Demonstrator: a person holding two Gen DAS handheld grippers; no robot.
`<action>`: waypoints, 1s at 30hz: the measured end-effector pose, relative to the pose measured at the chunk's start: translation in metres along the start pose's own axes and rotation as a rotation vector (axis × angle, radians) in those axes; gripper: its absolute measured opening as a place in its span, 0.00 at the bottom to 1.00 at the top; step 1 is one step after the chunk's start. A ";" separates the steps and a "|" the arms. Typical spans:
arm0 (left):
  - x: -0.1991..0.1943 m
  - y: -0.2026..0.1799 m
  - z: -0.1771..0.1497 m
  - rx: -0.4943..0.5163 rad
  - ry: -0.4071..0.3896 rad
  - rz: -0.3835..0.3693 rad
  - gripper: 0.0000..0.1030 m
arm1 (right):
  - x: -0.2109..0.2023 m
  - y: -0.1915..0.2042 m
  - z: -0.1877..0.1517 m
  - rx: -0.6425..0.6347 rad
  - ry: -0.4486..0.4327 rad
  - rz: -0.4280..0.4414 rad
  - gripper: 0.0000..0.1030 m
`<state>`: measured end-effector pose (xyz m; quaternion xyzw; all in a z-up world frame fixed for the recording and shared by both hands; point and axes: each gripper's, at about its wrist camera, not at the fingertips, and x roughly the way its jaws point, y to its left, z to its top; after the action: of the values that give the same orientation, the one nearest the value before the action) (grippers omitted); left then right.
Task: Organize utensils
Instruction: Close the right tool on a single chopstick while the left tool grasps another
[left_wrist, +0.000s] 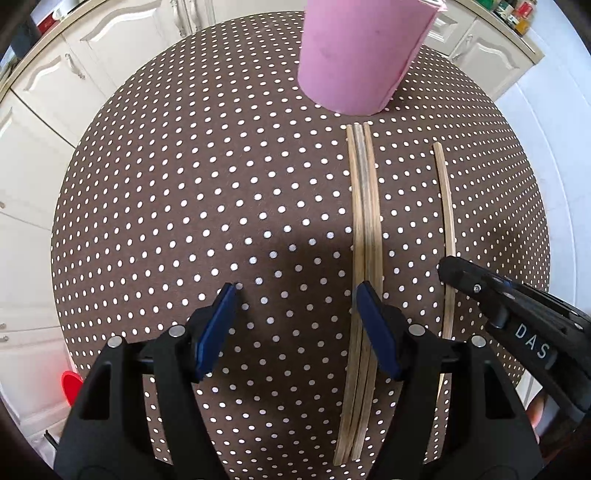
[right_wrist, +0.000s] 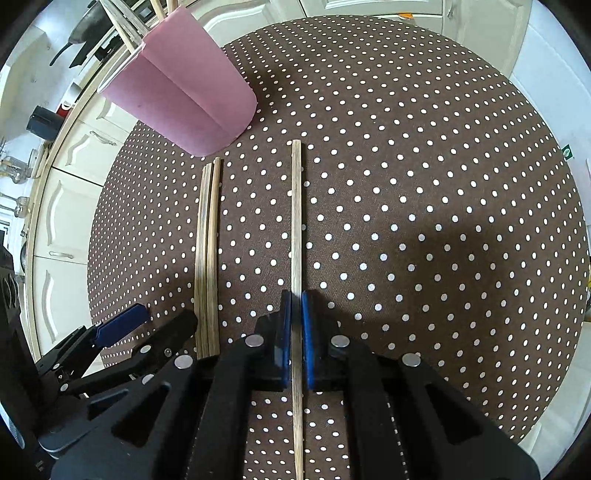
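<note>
In the left wrist view, the left gripper (left_wrist: 295, 328) is seen spread wide and empty above the dotted bench (left_wrist: 166, 206). Three chopsticks (left_wrist: 364, 229) lie side by side, touching one another, their far ends just short of the pink holder (left_wrist: 358, 55); the gripper's right finger overlaps them in the picture, though contact cannot be told. A single chopstick (left_wrist: 445, 206) lies apart to the right, where the right gripper (left_wrist: 476, 288) is met.

In the right wrist view, the right gripper (right_wrist: 296, 332) is seen closed around the single chopstick (right_wrist: 296, 206), taken towards its near end. The bundle of three (right_wrist: 207, 251) lies to the left, near the holder (right_wrist: 181, 99), in which other sticks already stand.

The chopsticks are judged light, stiff and thin, likely smooth enough to roll or swivel between the pads. A hold nearer the middle would be judged steadier; with an end grip, the far tip may droop or swing.
</note>
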<state>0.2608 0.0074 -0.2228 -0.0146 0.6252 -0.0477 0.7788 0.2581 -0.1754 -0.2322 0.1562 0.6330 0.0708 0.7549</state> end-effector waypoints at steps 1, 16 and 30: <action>0.001 0.000 0.002 0.003 0.001 0.000 0.65 | 0.000 0.000 0.000 0.001 0.000 -0.001 0.04; 0.023 -0.049 0.006 0.050 -0.023 0.075 0.25 | -0.001 0.000 -0.001 0.005 0.006 -0.005 0.03; 0.020 -0.043 0.008 -0.015 -0.044 0.017 0.06 | -0.002 -0.002 -0.004 0.027 0.004 0.018 0.05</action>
<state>0.2705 -0.0373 -0.2373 -0.0163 0.6083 -0.0361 0.7927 0.2535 -0.1775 -0.2315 0.1720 0.6339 0.0695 0.7509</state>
